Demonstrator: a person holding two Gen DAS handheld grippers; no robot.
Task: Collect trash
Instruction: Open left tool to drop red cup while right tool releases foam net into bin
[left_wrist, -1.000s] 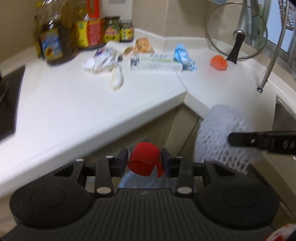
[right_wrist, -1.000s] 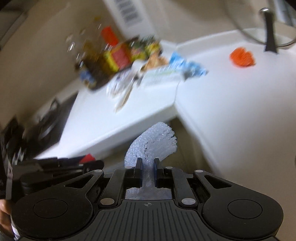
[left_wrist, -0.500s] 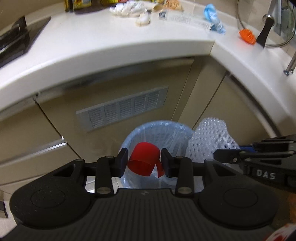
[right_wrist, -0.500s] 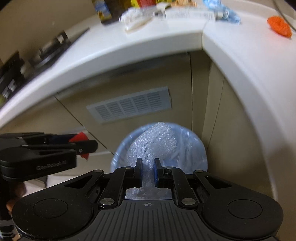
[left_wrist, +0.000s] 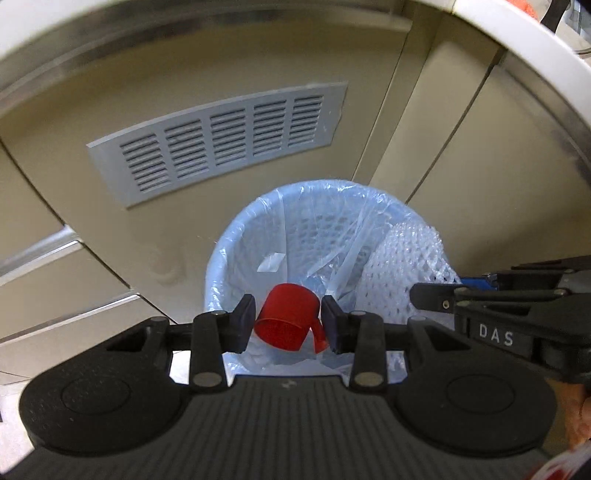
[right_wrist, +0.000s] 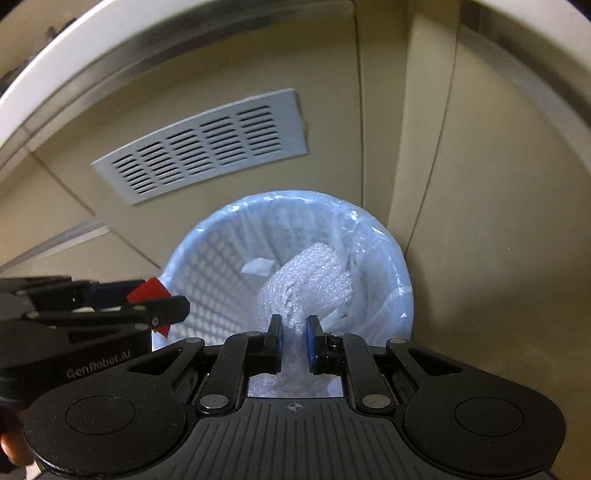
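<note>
Cabinet fronts (left_wrist: 424, 122) fill the upper half of both views, with a grey vent grille (left_wrist: 218, 140) at the upper left and the pale edge of the surface (right_wrist: 74, 74) curving along the top. Below them, at the centre of each frame, stands the bin (left_wrist: 221, 254), a white mesh basket lined with a pale blue bag, its mouth wide to you and only a small white scrap visible deep inside.

You are at the drop step: both pieces of trash hang over the bin, neither yet let go.

Your right tongs (right_wrist: 293, 338) pinch the neck of a foam net sleeve (right_wrist: 310, 280); its puffed end hangs over the bin mouth at the centre of the right wrist view. In the left wrist view it shows at the right of the bin rim.

Your left tongs (left_wrist: 288, 325) hold a small red cup (left_wrist: 290, 317) by its sides, mouth tilted toward the camera, low in the frame over the near edge of the bin.

Next, I judge, you need only spread each pair. The foam should fall inside easily. The cup sits close to the near rim, so nudge it toward the centre first, or it may clip the edge and bounce out
</note>
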